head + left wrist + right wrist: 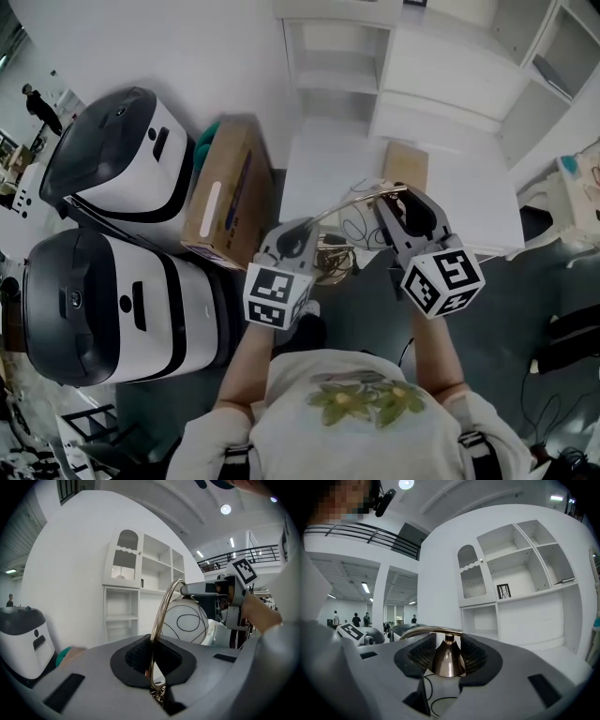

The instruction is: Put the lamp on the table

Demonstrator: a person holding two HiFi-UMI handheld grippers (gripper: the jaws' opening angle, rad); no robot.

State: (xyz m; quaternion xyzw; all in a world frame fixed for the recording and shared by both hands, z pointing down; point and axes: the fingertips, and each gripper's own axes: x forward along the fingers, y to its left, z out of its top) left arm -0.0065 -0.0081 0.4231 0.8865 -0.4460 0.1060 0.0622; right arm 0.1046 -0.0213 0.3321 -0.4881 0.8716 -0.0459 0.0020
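The lamp has a curved brass arm, a brass cone fitting and a white globe shade with black line markings. I hold it in the air between both grippers, in front of the white table. My left gripper is shut on the brass arm, which rises from between its pads. My right gripper is shut on the cone at the arm's other end, above the globe. The lamp's black cord hangs beneath.
Two big white-and-black machines stand at the left, with a brown cardboard box leaning beside them. A small cardboard box lies on the table. White shelving stands behind it. People stand far off in the hall.
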